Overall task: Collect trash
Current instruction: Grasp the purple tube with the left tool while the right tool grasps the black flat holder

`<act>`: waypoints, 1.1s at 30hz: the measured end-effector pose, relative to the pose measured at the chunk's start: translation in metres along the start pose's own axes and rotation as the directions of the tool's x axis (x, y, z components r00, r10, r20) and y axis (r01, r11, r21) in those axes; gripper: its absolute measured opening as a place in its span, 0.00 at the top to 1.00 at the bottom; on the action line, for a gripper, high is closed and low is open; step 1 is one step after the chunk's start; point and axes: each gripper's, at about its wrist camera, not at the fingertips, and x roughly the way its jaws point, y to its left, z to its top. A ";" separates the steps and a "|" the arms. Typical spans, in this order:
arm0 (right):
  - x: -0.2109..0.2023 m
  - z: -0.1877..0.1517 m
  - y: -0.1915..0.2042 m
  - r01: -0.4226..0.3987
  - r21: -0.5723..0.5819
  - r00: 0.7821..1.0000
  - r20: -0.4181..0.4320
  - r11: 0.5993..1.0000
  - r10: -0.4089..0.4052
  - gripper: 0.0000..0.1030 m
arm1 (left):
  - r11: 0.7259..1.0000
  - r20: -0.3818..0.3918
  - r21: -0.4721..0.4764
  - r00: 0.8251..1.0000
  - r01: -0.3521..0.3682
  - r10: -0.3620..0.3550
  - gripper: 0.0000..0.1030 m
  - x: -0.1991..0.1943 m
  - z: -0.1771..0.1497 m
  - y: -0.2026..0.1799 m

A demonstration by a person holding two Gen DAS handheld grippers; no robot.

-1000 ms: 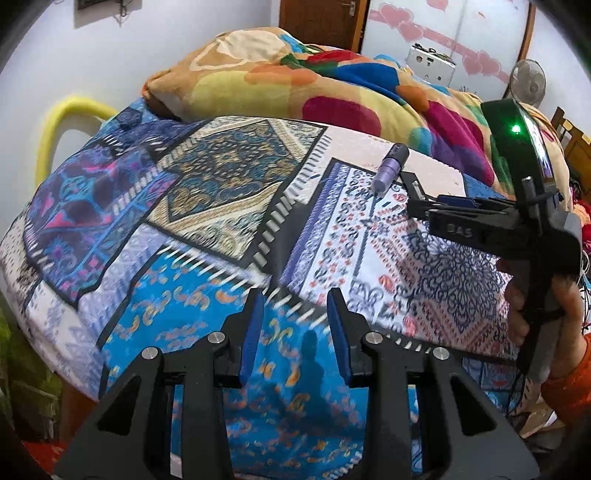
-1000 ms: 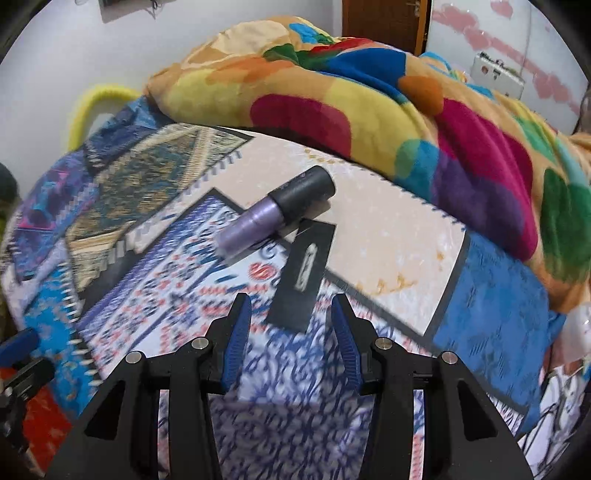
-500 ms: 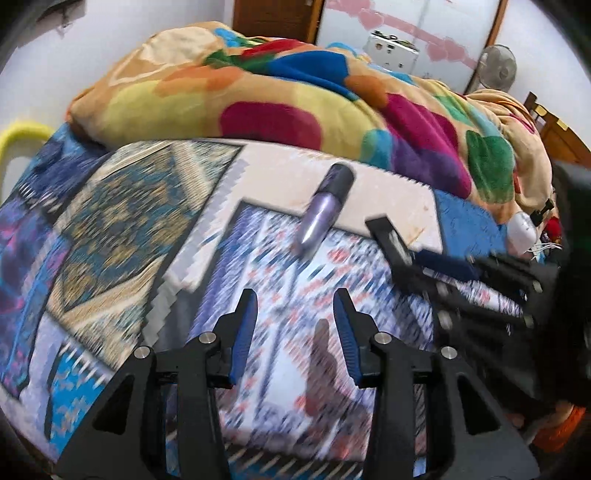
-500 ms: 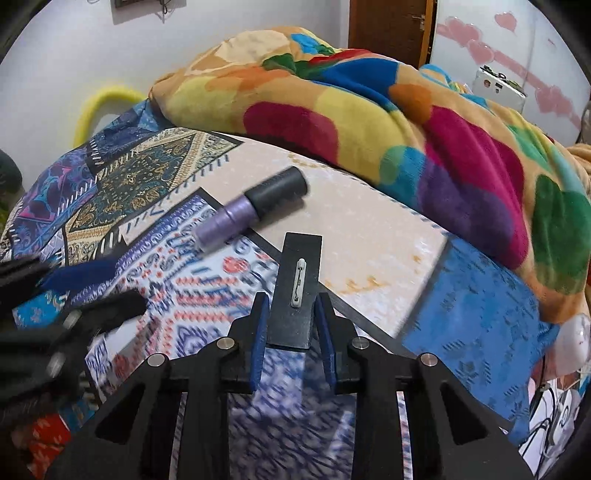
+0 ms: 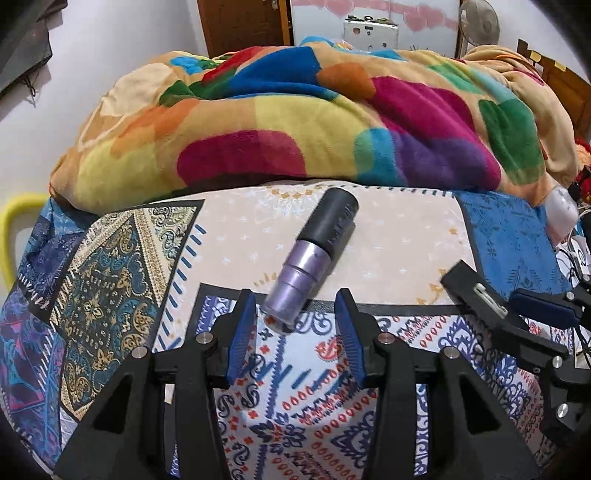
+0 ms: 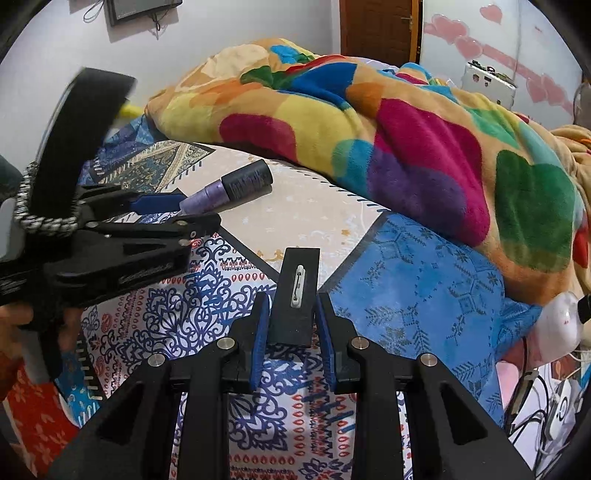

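Note:
A purple nail-polish bottle with a black cap (image 5: 314,258) lies on the patterned bedsheet (image 5: 110,280). My left gripper (image 5: 295,306) is open, and the bottle's purple end sits between its blue pads (image 5: 242,332) without being pressed. From the right wrist view, the bottle (image 6: 229,188) and the left gripper (image 6: 192,212) are at the left, held by a hand. My right gripper (image 6: 292,301) is shut on a flat black card with a white clip (image 6: 297,291), lifted slightly above the sheet. The right gripper (image 5: 517,306) and its card (image 5: 476,291) also appear at the right in the left wrist view.
A bunched multicoloured fleece blanket (image 5: 314,129) covers the far half of the bed. A white rounded device (image 6: 557,325) and tangled cables (image 6: 546,406) lie off the bed's right edge. A yellow hoop (image 5: 14,221) stands at the left, and a wooden door (image 6: 376,26) behind.
My left gripper moved across the bed to the bottle and its jaws widened around the purple end. My right gripper closed on the black card and raised it slightly.

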 end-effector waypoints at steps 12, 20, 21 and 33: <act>0.005 -0.002 -0.009 -0.021 0.020 1.000 0.002 1.000 0.021 0.78 | 0.998 0.045 -0.017 0.997 0.061 -0.060 0.44 0.006 0.017 -0.002; 0.001 -0.012 -0.008 -0.019 0.024 1.000 -0.014 1.000 0.019 0.78 | 0.998 0.018 0.021 0.998 0.067 -0.067 0.79 -0.015 -0.018 -0.009; 0.000 -0.014 -0.007 -0.022 0.024 1.000 -0.017 0.999 0.023 0.78 | 0.998 0.012 0.022 0.998 0.064 -0.064 0.79 -0.022 -0.026 -0.010; -0.028 -0.042 0.002 -0.053 0.033 0.997 -0.048 0.998 0.055 0.78 | 0.994 -0.066 0.006 0.992 0.112 -0.111 0.75 -0.088 -0.121 -0.042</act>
